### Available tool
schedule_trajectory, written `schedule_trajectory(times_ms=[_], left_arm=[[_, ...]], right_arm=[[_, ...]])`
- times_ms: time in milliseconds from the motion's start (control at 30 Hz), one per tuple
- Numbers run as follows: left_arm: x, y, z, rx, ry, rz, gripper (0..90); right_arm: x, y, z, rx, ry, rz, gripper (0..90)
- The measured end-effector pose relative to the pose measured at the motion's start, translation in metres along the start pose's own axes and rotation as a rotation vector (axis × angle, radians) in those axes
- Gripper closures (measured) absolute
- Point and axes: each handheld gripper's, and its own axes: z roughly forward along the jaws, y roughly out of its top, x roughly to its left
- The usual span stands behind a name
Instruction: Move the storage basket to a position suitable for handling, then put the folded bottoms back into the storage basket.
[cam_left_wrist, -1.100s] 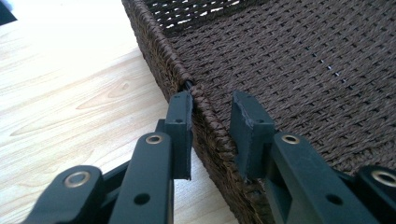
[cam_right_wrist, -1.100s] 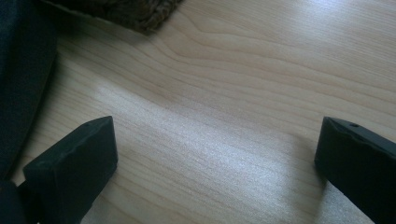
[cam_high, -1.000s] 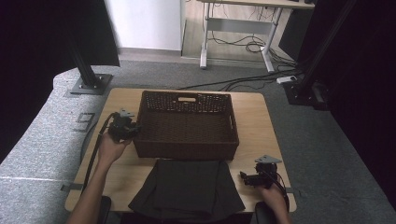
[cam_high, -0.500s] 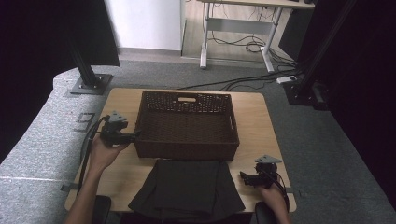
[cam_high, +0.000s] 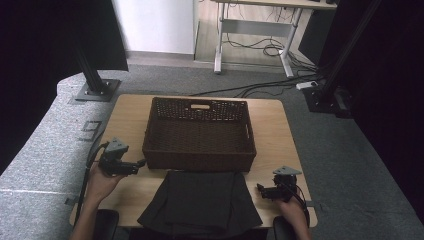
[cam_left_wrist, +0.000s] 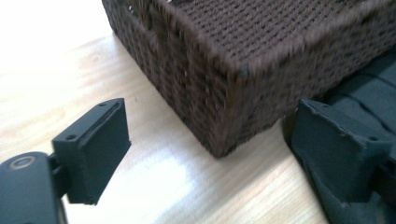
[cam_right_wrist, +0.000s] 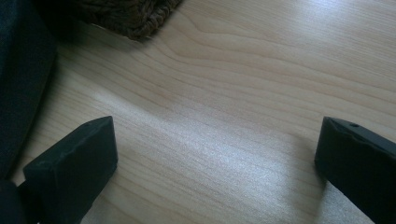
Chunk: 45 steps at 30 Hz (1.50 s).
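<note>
Dark folded cloth (cam_high: 200, 202) looks soft and limp; we judge an edge pinch best, with left gripper (cam_high: 137, 164) and right gripper (cam_high: 261, 190) both spread, empty.

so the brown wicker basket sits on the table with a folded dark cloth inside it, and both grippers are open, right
Not quite. The folded dark cloth is not inside the brown wicker basket; it lies on the table in front of it, at the near edge, as the high view shows. The rest holds: the left gripper and the right gripper are both open.
</note>
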Motion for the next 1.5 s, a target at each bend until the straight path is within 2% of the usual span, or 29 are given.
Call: schedule_trajectory(times_ms=[67,133,233,400,700,800,867,900,1033,1233,1500], left_arm=[[-0.001,-0.008,0.004,0.016,0.008,0.007,5.6],[-0.002,-0.015,0.009,0.026,-0.004,0.006,3.6],[-0.003,-0.024,0.017,0.052,-0.011,0.024,0.6],[-0.003,-0.035,0.028,0.063,-0.011,0.025,0.0],[-0.008,-0.047,0.053,0.2,0.027,0.104,0.0],[-0.006,-0.049,0.056,0.186,-0.012,0.078,0.0],[-0.005,-0.054,0.058,0.145,-0.033,0.042,0.0],[-0.004,-0.054,0.058,0.152,-0.04,0.028,0.0],[-0.004,-0.054,0.058,0.152,-0.039,0.028,0.0],[-0.006,-0.054,0.057,0.151,-0.017,0.006,0.0],[-0.006,-0.054,0.057,0.151,-0.017,0.005,0.0]], right_arm=[[0.0,0.0,0.0,0.0,0.0,0.0,0.0],[0.0,0.0,0.0,0.0,0.0,0.0,0.0],[0.0,0.0,0.0,0.0,0.0,0.0,0.0],[0.0,0.0,0.0,0.0,0.0,0.0,0.0],[0.0,0.0,0.0,-0.001,0.0,0.0,0.0],[0.0,0.0,0.0,-0.001,0.0,0.0,0.0],[0.0,0.0,0.0,-0.001,0.0,0.0,0.0],[0.0,0.0,0.0,-0.001,0.001,0.0,0.0],[0.0,0.0,0.0,-0.001,0.002,0.0,0.0],[0.0,0.0,0.0,-0.001,0.003,-0.002,0.0],[0.0,0.0,0.0,0.0,0.005,-0.004,0.0]])
